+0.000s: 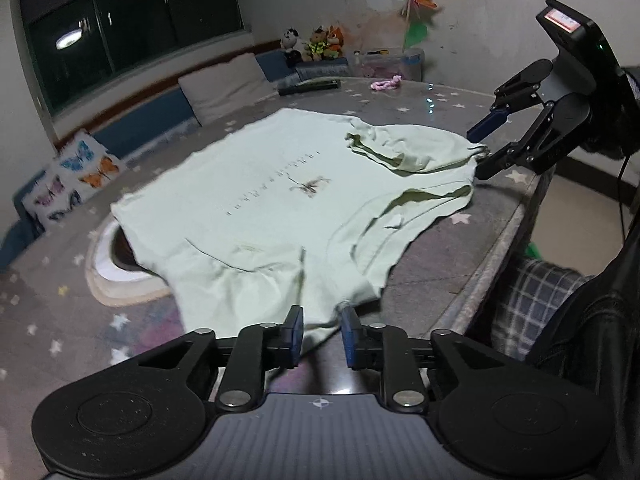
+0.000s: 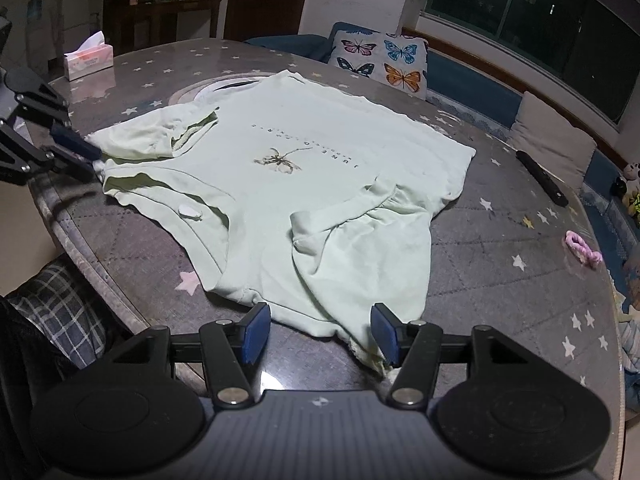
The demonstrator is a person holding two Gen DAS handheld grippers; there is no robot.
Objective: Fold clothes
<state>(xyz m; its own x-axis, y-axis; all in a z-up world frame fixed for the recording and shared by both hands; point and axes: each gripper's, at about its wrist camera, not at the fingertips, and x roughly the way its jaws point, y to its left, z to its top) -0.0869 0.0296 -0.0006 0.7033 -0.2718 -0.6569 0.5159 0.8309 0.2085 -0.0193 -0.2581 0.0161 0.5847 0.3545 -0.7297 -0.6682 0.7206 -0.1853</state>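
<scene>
shirt: pale green T-shirt (image 2: 320,168) lies print-up, spread over the middle of the round tabletop (image 2: 500,280), sleeves folded inward, collar end at the near edge | left gripper (image 1: 321,334): jaws slightly apart, shirt's edge between them, pads not pressing | right gripper (image 2: 319,334): jaws half open, fabric edge beside one pad, nothing gripped

Butterfly cushion (image 2: 382,60), tissue box (image 2: 88,60), perhaps a hair tie (image 2: 582,249)

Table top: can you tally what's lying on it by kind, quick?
Pale green T-shirt: 1
Tissue box: 1
Pink hair tie: 1
Black remote: 1
Total: 4
</scene>
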